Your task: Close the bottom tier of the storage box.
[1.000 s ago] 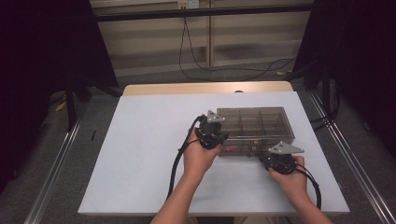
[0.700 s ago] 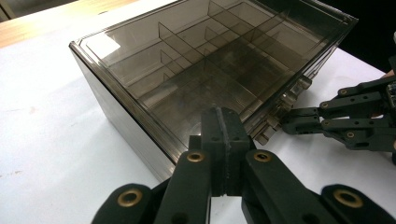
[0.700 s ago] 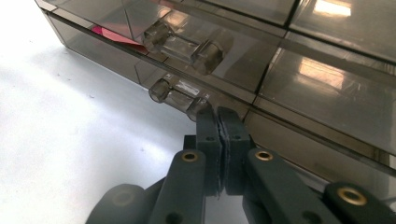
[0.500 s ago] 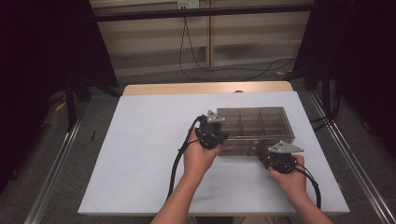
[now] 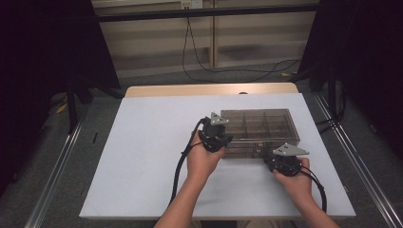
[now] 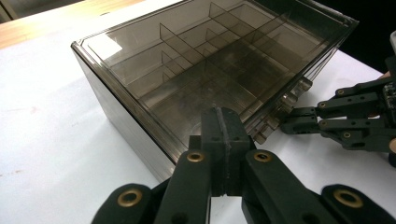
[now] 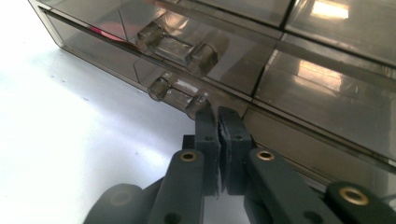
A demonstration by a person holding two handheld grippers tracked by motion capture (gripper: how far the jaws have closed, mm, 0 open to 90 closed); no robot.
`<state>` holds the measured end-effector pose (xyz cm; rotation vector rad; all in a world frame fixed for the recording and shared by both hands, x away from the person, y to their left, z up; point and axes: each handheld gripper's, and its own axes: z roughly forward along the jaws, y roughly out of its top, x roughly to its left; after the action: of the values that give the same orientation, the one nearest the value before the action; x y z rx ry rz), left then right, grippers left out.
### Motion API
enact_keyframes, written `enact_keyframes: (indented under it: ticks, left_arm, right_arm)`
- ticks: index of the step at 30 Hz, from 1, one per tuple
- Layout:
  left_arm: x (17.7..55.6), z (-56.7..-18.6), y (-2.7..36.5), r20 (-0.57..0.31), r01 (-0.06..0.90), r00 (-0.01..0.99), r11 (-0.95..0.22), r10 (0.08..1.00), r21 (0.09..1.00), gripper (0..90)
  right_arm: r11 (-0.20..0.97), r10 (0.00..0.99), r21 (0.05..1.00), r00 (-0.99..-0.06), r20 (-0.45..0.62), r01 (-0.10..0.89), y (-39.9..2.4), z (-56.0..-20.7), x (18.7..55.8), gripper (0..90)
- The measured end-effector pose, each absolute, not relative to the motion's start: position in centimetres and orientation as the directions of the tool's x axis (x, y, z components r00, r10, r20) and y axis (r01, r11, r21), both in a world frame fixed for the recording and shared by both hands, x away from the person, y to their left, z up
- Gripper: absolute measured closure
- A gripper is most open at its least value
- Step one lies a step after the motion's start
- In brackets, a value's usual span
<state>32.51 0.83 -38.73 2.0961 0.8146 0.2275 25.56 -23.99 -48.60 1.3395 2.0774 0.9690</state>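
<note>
A smoky clear compartment box (image 5: 259, 124) with its lid down lies right of the table's middle. My left gripper (image 5: 226, 140) is shut, and its tips (image 6: 223, 125) rest on the lid near the box's (image 6: 187, 65) front left corner. My right gripper (image 5: 272, 156) is shut too. In the right gripper view its tips (image 7: 218, 116) sit just below a clear latch (image 7: 178, 91) on the box's front wall (image 7: 322, 98), with a second latch (image 7: 183, 46) above it. The right gripper (image 6: 292, 125) reaches that front edge in the left gripper view. Nothing lies between either pair of jaws.
The white table (image 5: 147, 156) has bare room to the left of the box and in front of it. A wooden strip (image 5: 190, 90) runs along its far edge. Metal rails (image 5: 57, 166) flank both sides, and cables (image 5: 223, 69) lie on the floor behind.
</note>
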Motion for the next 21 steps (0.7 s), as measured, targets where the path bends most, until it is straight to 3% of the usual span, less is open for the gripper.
enact_keyframes:
  ticks: [8, 21]
  left_arm:
    - [32.5, -38.8, 1.1, -0.162, 0.481, 0.772, -0.398, 0.614, 0.781, 81.4]
    - [32.0, -38.9, 1.1, -0.184, 0.462, 0.807, -0.405, 0.562, 0.789, 47.7]
  right_arm:
    - [0.273, 0.911, 0.771, -0.413, -0.015, 0.575, -24.2, -48.5, 25.1, 78.6]
    - [0.25, 0.918, 0.768, -0.396, 0.004, 0.589, -25.2, -48.1, 23.5, 63.2]
